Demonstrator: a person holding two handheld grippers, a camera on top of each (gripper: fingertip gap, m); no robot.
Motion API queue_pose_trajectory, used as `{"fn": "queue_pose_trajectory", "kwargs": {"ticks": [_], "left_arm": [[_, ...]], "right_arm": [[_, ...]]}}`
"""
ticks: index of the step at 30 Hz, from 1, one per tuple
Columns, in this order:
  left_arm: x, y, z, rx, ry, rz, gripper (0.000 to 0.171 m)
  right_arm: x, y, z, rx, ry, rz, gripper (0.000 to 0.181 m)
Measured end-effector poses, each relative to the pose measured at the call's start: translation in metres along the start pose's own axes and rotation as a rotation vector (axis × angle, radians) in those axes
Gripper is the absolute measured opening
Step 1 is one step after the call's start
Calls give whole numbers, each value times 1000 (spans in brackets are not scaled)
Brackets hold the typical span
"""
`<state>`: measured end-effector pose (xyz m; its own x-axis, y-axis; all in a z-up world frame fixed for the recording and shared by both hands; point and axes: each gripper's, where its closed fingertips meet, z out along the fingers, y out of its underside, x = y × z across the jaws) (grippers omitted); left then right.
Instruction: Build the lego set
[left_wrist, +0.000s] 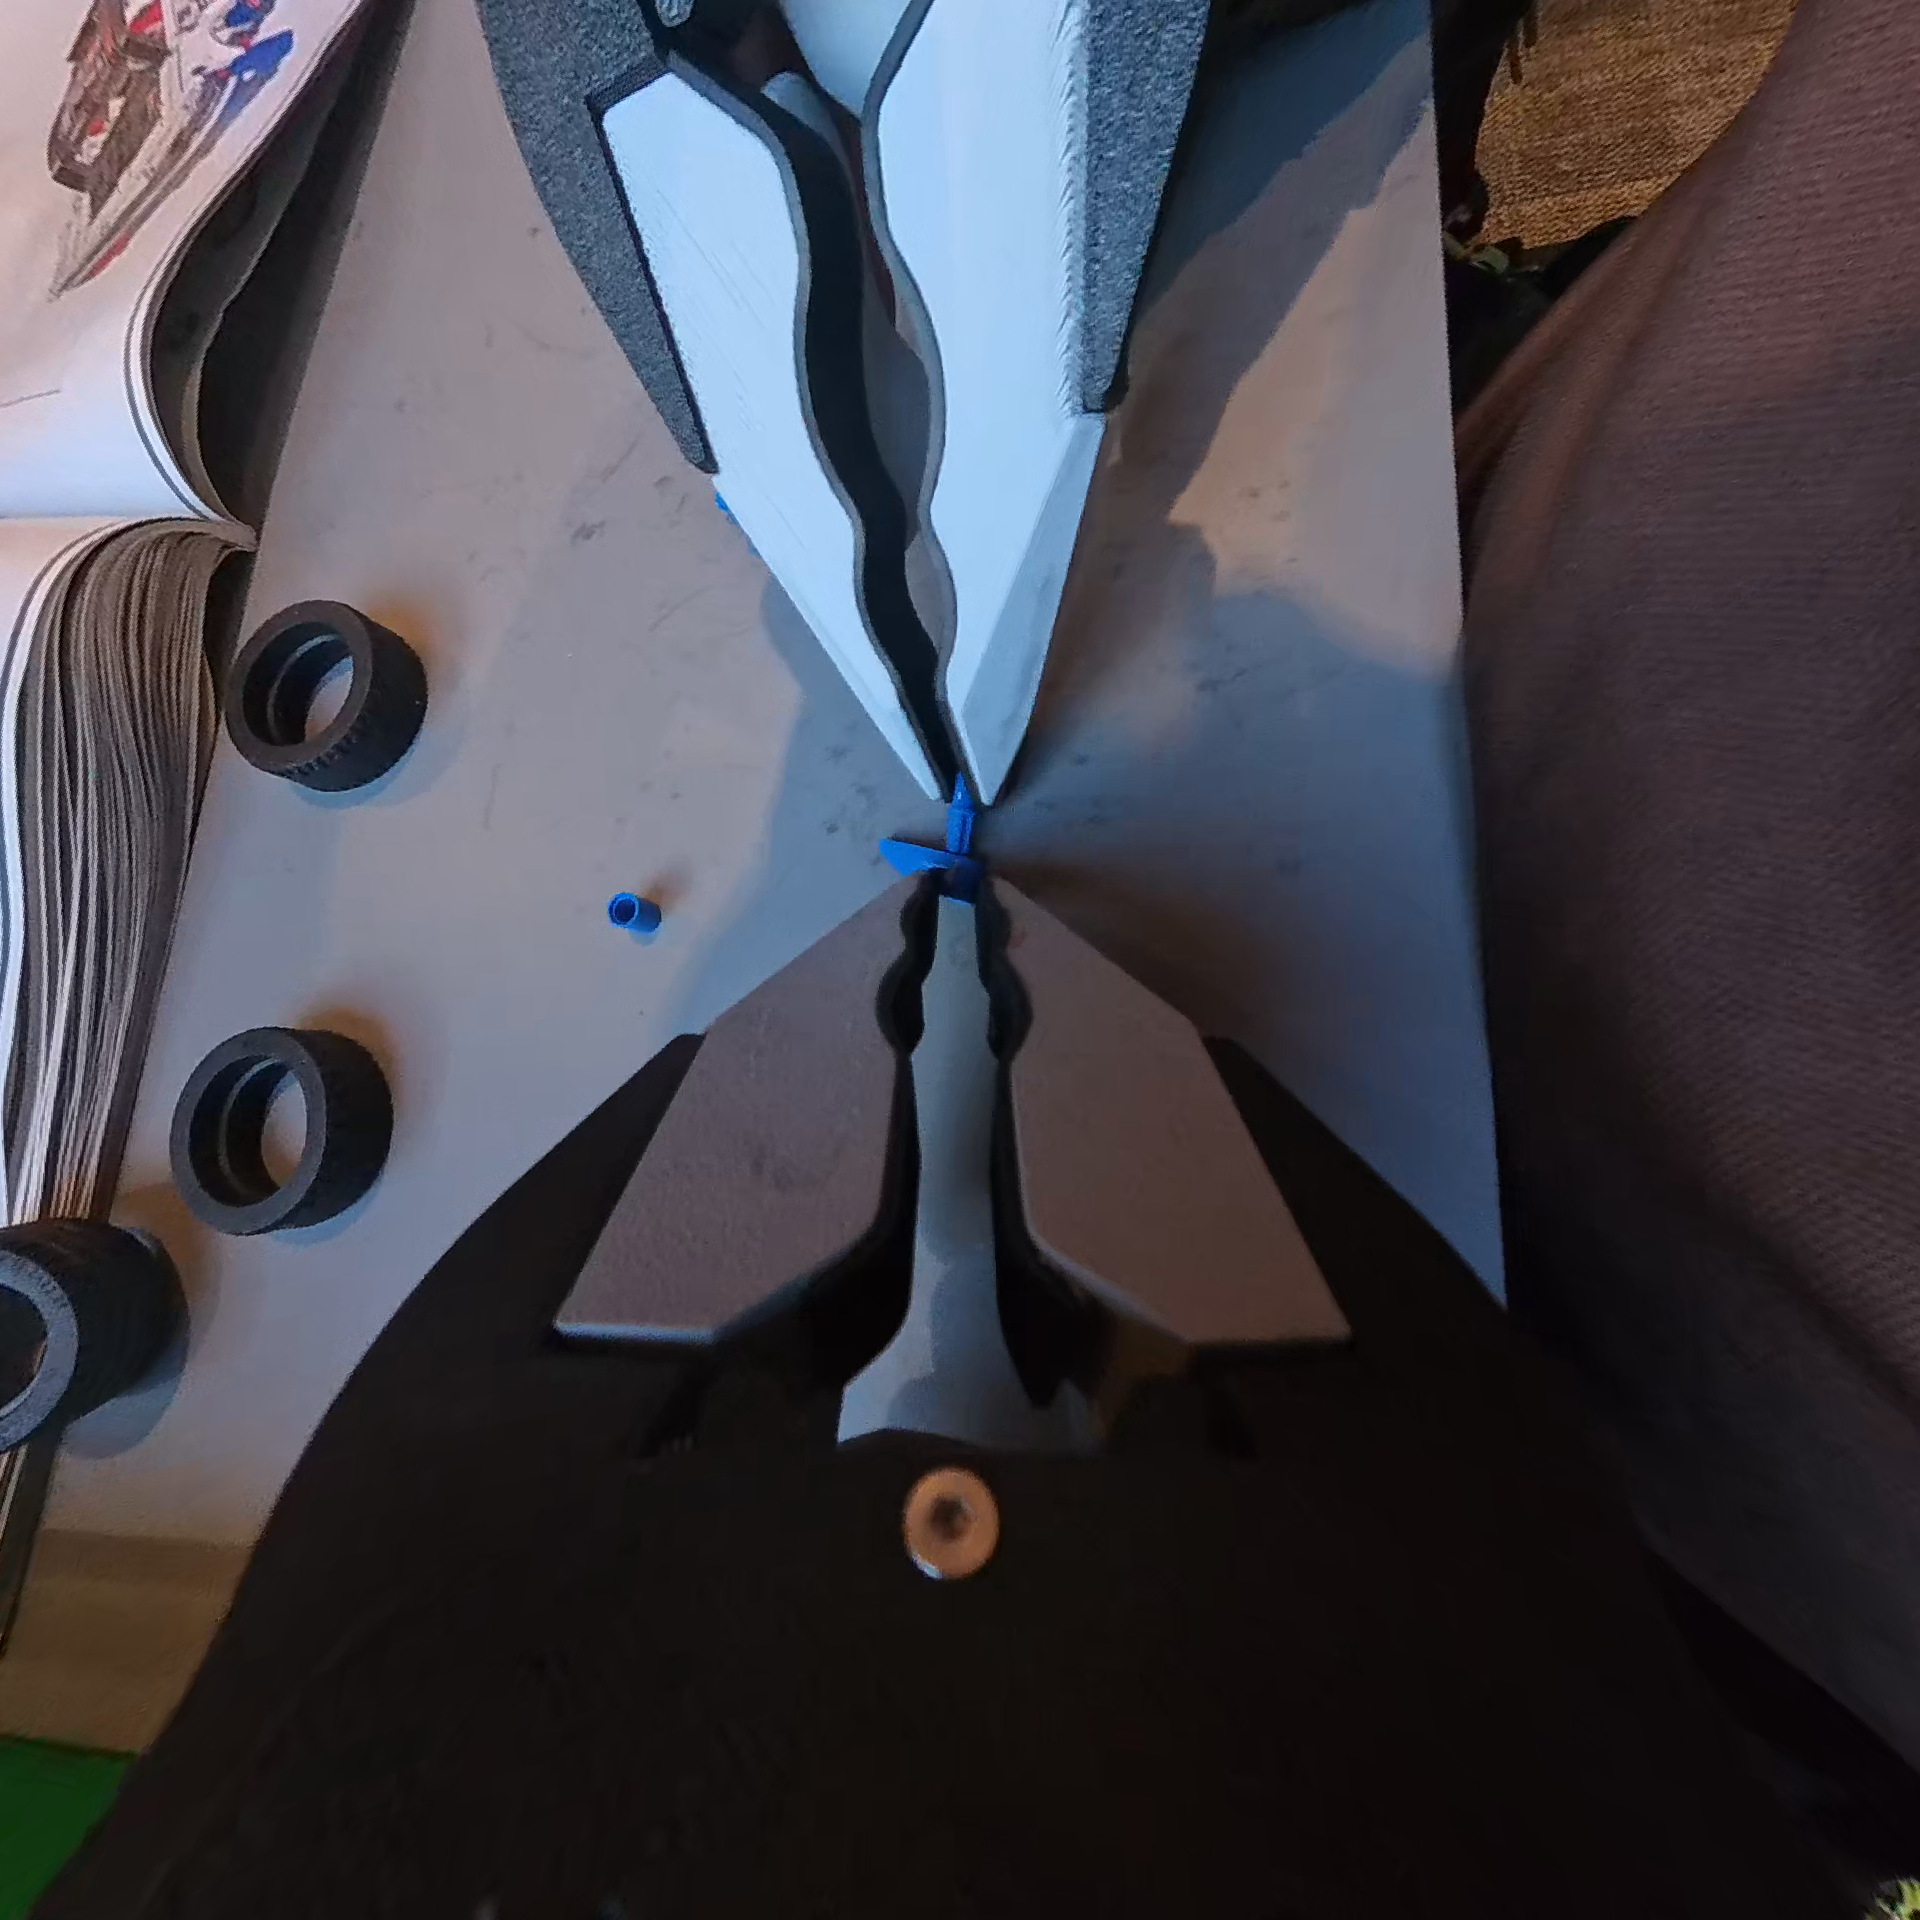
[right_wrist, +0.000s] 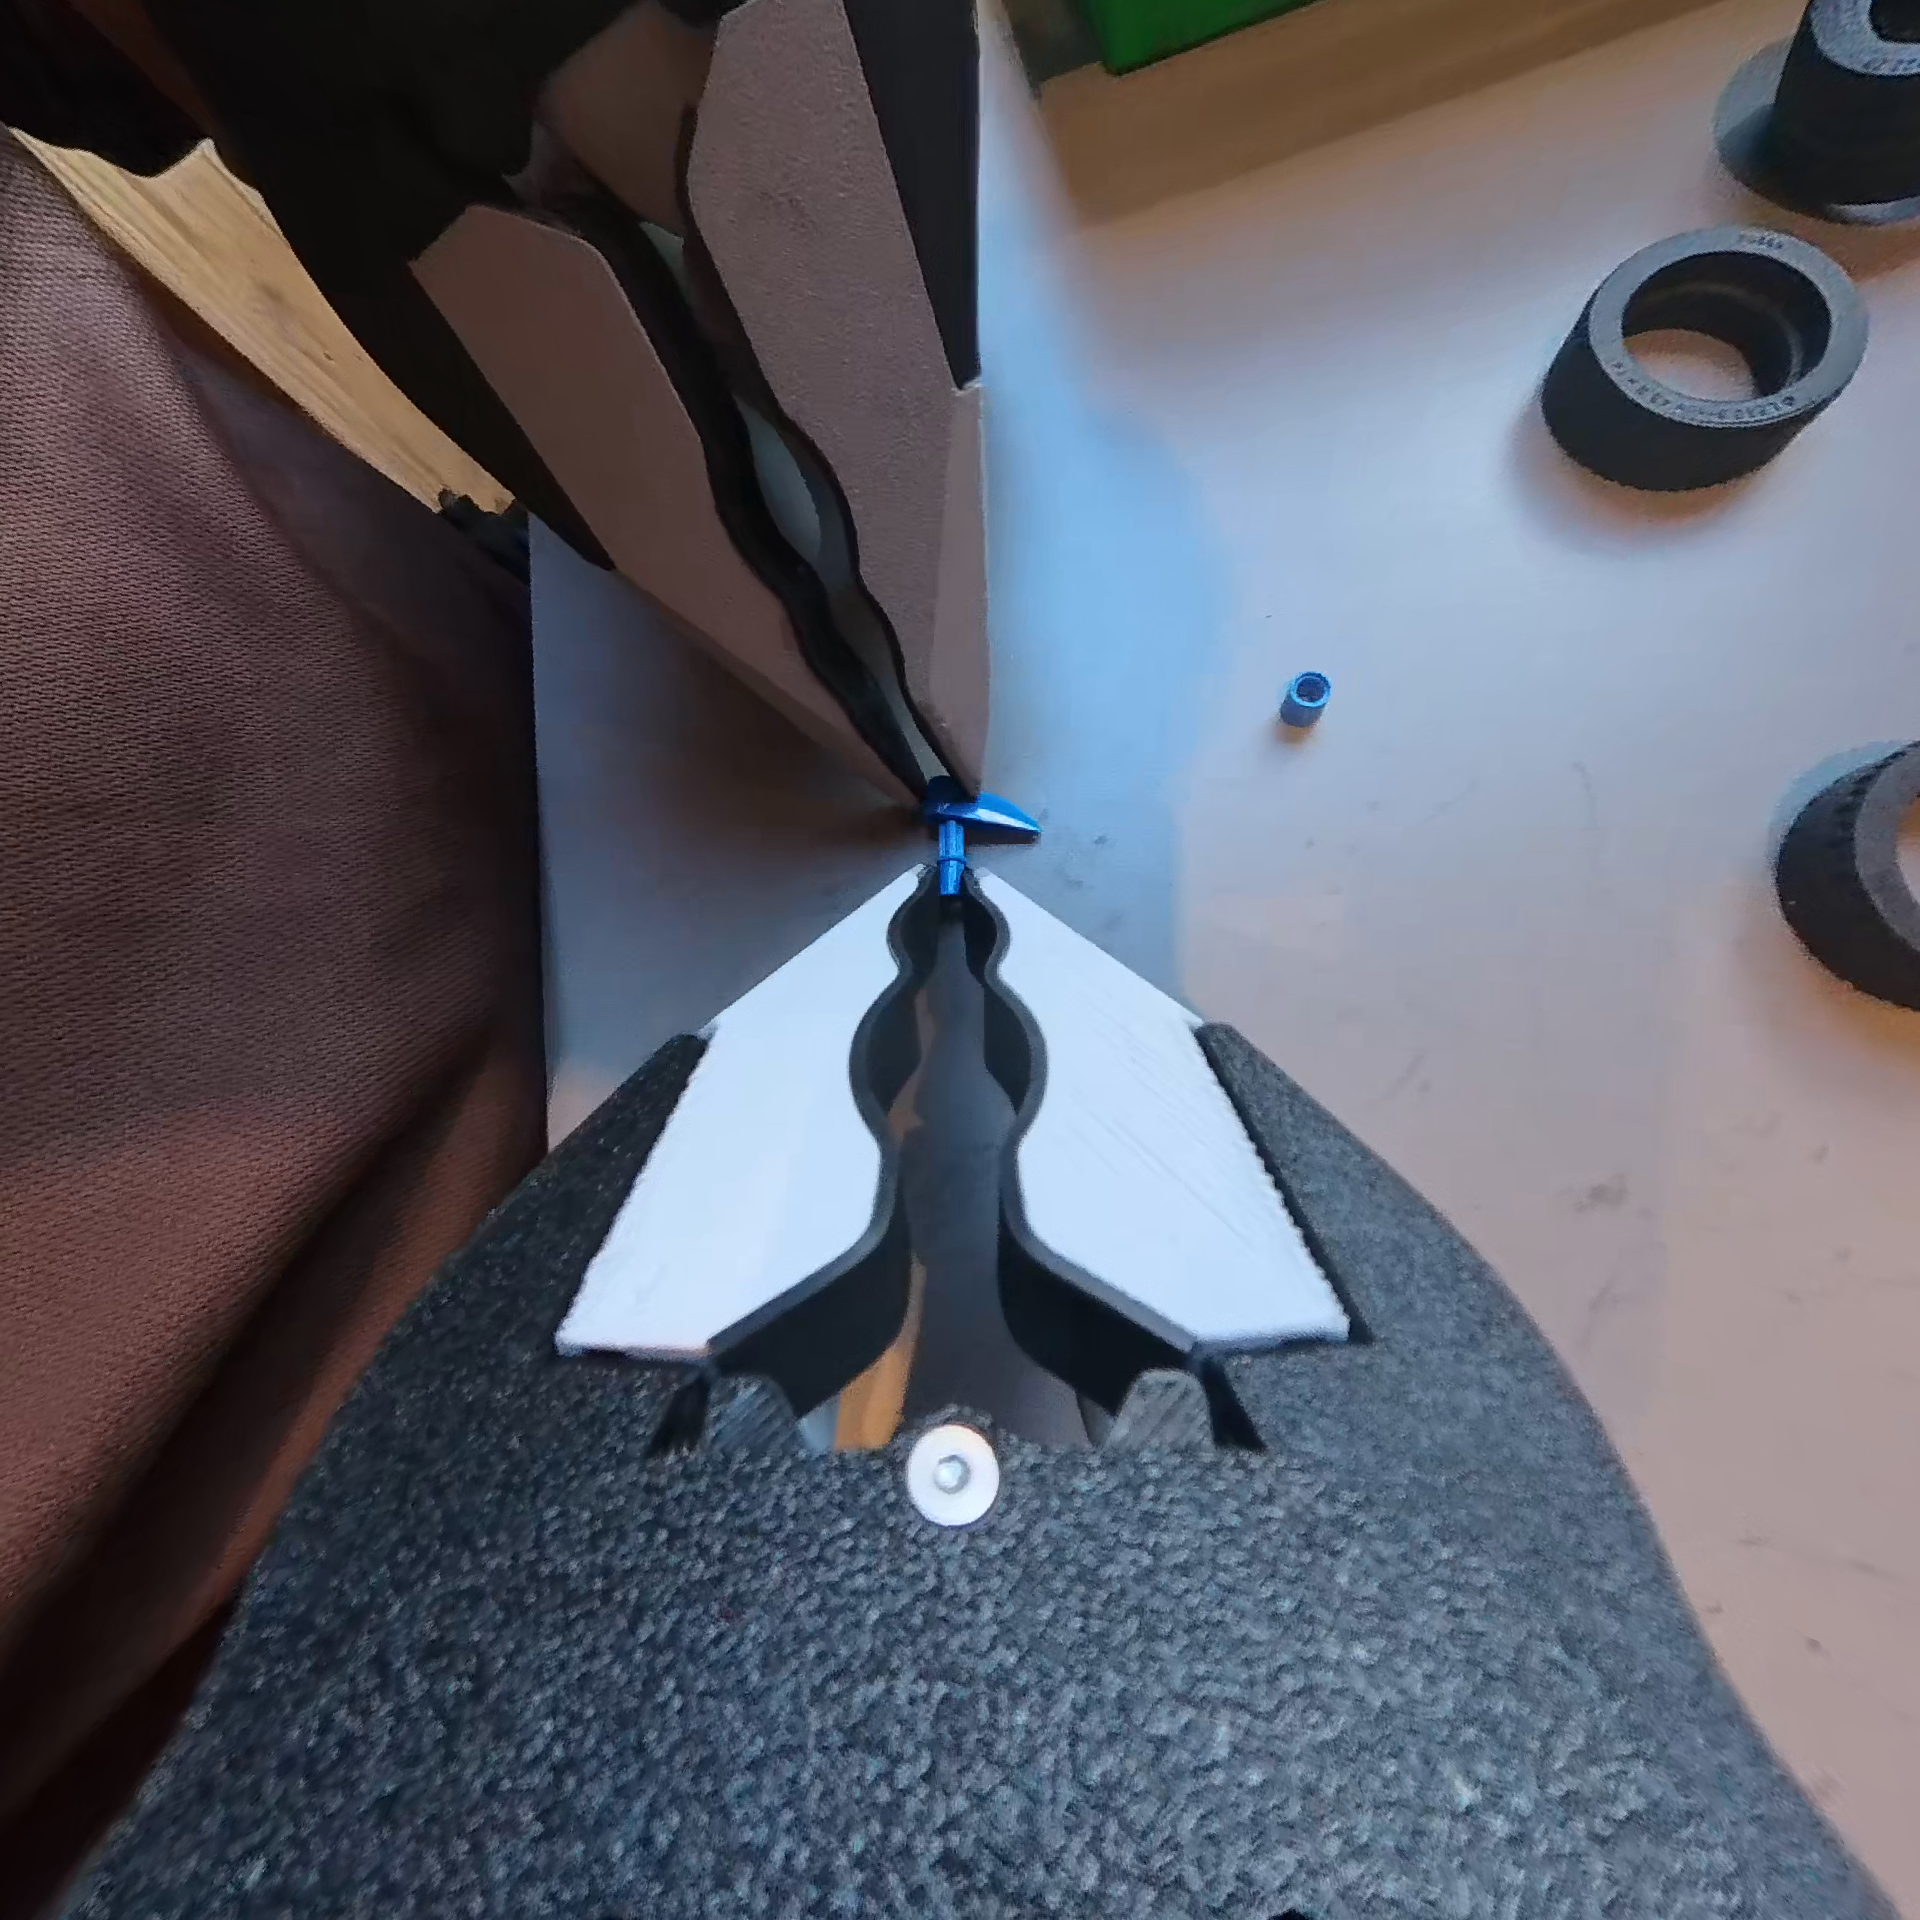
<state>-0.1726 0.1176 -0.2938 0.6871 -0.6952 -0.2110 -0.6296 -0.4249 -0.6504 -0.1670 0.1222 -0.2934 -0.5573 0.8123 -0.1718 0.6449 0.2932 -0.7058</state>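
progress: early, no built model in view | left gripper jaws nearly closed, pinching blue curved piece at frame centre | right gripper jaws nearly closed on blue pin, tip to tip, joining | loose: blue bush, black tyres at left, instruction booklet upper left

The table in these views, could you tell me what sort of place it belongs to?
Probably a hobby or home worktable: a scuffed white table holds loose black tyres, an open instruction booklet and a small blue bush.
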Motion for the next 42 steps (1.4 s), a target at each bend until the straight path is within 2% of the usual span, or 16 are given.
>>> {"fn": "queue_pose_trajectory", "kwargs": {"ticks": [12,18,23,30,36,42], "left_arm": [[-1,-1,1,-5,-29,-12,4],[-4,1,1,-47,-122,27,4],[-7,1,2,-37,-168,-25,4],[-8,2,2,-7,-217,-76,4],[-9,2,2,-12,-207,-29,4],[-9,2,2,-44,-222,44,4]], "right_arm": [[-2,-1,1,3,6,18,4],[1,-1,3,6,133,13,4],[4,-2,4,11,206,17,4],[4,-3,4,10,241,19,3],[5,-4,5,-1,154,9,3],[6,-4,5,-81,81,25,3]]}}
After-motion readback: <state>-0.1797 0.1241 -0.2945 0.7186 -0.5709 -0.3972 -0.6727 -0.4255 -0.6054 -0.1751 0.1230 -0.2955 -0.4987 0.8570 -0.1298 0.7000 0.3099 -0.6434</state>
